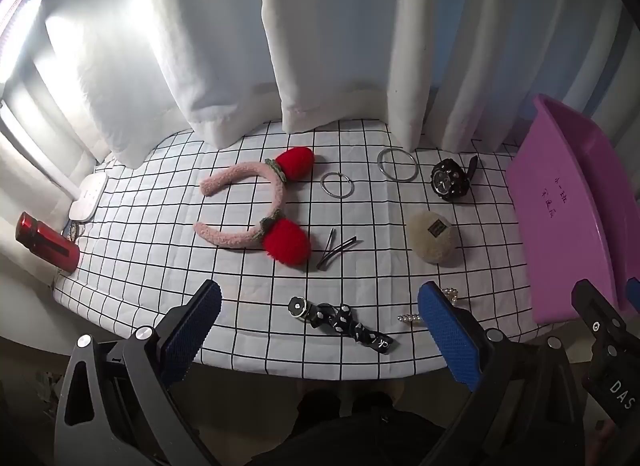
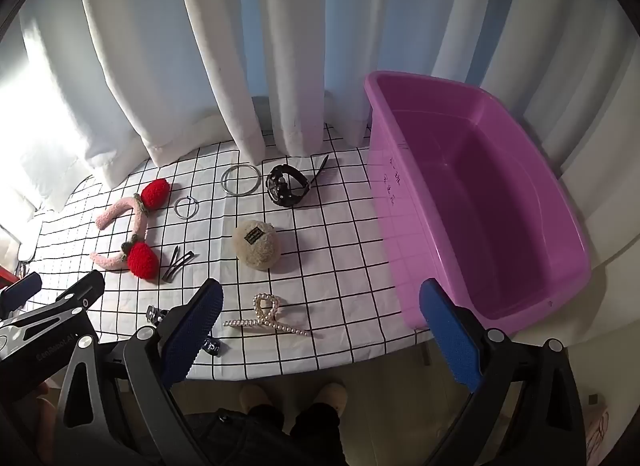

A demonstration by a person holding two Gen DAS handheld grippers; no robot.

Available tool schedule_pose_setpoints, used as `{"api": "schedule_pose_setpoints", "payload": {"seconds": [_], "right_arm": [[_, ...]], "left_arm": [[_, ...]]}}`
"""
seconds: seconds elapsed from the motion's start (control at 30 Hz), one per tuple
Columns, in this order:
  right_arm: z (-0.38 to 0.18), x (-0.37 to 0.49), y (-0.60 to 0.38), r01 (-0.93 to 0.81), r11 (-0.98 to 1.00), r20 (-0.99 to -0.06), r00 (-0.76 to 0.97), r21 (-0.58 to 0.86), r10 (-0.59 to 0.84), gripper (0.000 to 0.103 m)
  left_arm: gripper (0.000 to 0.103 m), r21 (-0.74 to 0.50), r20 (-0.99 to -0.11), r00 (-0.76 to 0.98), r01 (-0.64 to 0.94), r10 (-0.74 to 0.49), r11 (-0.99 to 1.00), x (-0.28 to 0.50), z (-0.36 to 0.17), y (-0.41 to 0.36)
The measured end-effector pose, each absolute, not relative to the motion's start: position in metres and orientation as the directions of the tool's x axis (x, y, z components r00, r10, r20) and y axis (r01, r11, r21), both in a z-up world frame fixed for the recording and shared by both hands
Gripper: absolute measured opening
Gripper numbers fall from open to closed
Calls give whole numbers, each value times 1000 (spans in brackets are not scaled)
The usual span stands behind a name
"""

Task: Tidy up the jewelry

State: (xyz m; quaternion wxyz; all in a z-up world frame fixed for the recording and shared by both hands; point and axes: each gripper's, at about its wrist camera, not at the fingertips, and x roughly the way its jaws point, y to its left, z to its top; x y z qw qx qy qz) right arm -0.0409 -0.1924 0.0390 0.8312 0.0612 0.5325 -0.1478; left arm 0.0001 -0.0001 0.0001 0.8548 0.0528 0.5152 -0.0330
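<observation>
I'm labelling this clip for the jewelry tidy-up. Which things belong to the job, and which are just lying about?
Job: strawberry headband, two metal rings, black watch, hairpins, fuzzy clip, pearl claw clip, black ribbon tie, purple tub.

Lying about: red bottle, white curtain.

- left hand-held gripper (image 1: pixel 320 330): black angular frame, 2 fingers with blue textured pads, silver round screws at pivots
- right hand-held gripper (image 2: pixel 320 330): same build; white lettering on black body
- person: dark trousers, beige slippers (image 2: pixel 294 392)
</observation>
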Motion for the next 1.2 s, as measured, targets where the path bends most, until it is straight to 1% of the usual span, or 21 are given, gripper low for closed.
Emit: {"api": "schedule_pose_setpoints", "payload": {"seconds": [1.2], "right_arm": [[40, -44, -190, 313, 948, -903, 391, -53, -179, 94]], "left_arm": [[97, 54, -877, 481, 109, -5, 993, 0, 4, -2]]}}
